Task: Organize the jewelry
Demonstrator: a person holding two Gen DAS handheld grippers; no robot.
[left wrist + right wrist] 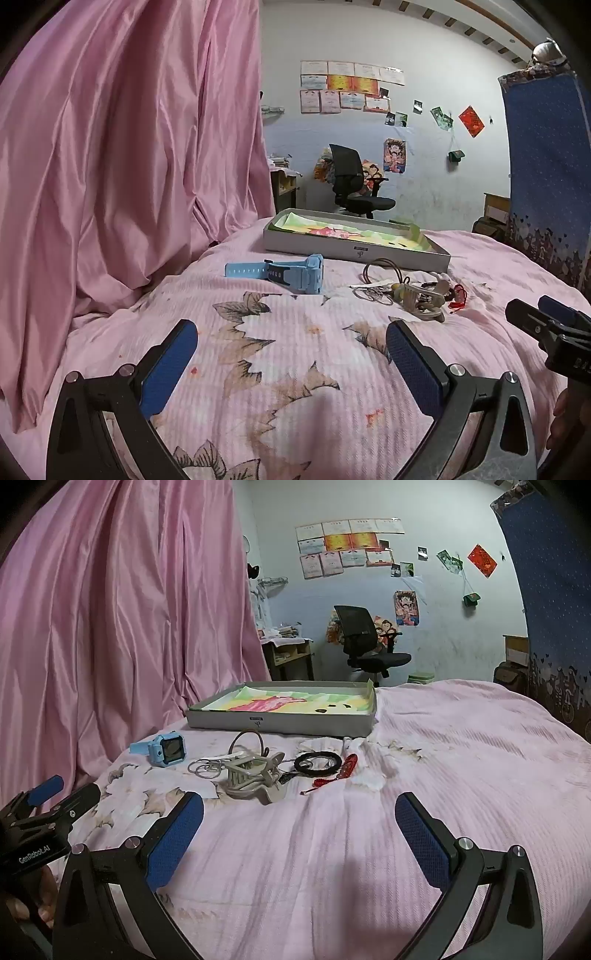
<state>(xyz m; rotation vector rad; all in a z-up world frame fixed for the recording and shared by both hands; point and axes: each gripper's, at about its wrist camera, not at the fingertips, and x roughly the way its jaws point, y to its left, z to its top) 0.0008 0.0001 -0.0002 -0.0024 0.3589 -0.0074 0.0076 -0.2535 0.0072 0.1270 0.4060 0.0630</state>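
Jewelry all loose on pink ribbed bedspread [461, 738], nothing yet in shallow grey box [280, 725] (floor lined with painted paper). Task looks not begun. Left gripper [291, 369] and right gripper [299, 843] both wide, empty, short of pile. Blue plastic watch [166, 751], beige claw clip [255, 779], thin wire rings [207, 768], black bangle [317, 762], red cord piece [341, 771], maybe beaded. Box just behind pile.

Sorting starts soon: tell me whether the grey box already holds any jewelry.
No jewelry visible: the grey box shows only its colourful paper lining.
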